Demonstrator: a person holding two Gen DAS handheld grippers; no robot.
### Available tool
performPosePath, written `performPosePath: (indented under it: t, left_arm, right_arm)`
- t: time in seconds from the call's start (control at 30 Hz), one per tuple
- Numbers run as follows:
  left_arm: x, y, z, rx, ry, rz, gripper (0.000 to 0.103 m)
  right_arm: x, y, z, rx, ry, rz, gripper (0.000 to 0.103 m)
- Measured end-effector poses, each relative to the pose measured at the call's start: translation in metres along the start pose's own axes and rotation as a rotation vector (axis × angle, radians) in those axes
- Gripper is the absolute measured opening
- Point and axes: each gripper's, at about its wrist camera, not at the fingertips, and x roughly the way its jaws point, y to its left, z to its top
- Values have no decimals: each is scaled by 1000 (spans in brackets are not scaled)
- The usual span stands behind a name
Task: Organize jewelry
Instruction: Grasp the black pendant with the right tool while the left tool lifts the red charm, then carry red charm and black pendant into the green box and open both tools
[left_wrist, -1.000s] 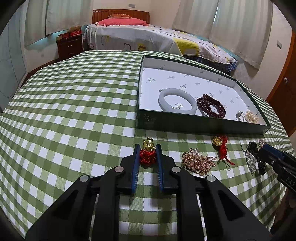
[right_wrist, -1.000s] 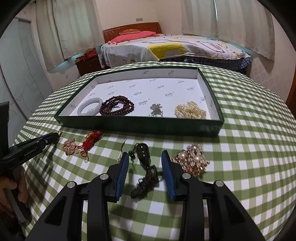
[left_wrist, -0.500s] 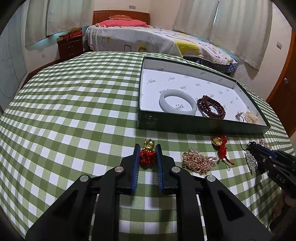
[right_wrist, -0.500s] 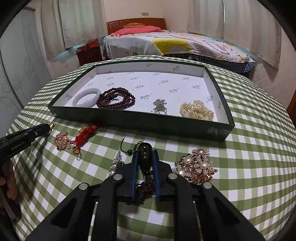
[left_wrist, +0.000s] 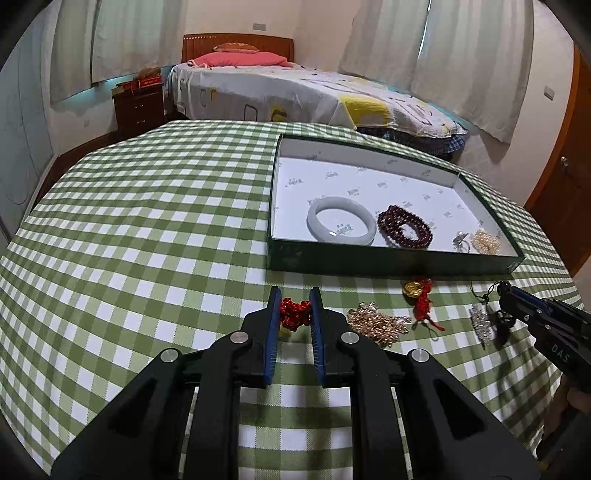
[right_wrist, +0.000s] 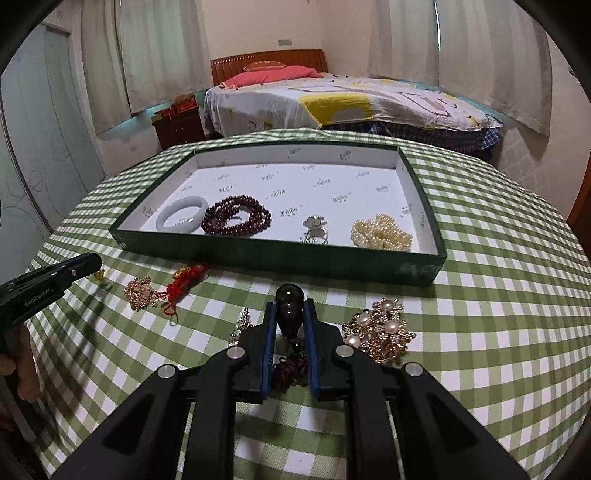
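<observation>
My left gripper (left_wrist: 294, 295) is shut on a red beaded charm (left_wrist: 294, 314) and holds it above the checked cloth, in front of the green tray (left_wrist: 369, 264). My right gripper (right_wrist: 290, 308) is shut on a dark gourd pendant (right_wrist: 290, 308) whose cord and tassel hang between the fingers, near the tray's front wall (right_wrist: 295, 260). The tray holds a white bangle (right_wrist: 181, 218), dark red beads (right_wrist: 237, 220), a silver ring (right_wrist: 315, 229) and pearls (right_wrist: 380, 233).
On the cloth lie a gold chain cluster (left_wrist: 376, 323), a red-cord gold charm (left_wrist: 419, 295), a silver piece (left_wrist: 480, 325) and a gold pearl brooch (right_wrist: 378, 330). A bed (right_wrist: 332, 99) and nightstand (right_wrist: 179, 123) stand beyond the table.
My right gripper has closed on the dark pendant and lifted it. My left gripper has raised the red charm off the cloth; its gold figure no longer shows.
</observation>
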Motion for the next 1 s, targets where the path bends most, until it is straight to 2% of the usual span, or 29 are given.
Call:
performPosePath:
  t: [0.53, 1.0]
  left_arm:
    - [-37, -22, 41, 10, -112, -79, 15]
    - [-22, -45, 103, 38, -211, -108, 15]
  right_arm:
    - [-34, -6, 34, 38, -122, 17, 16]
    - [-37, -27, 95, 52, -247, -20, 16]
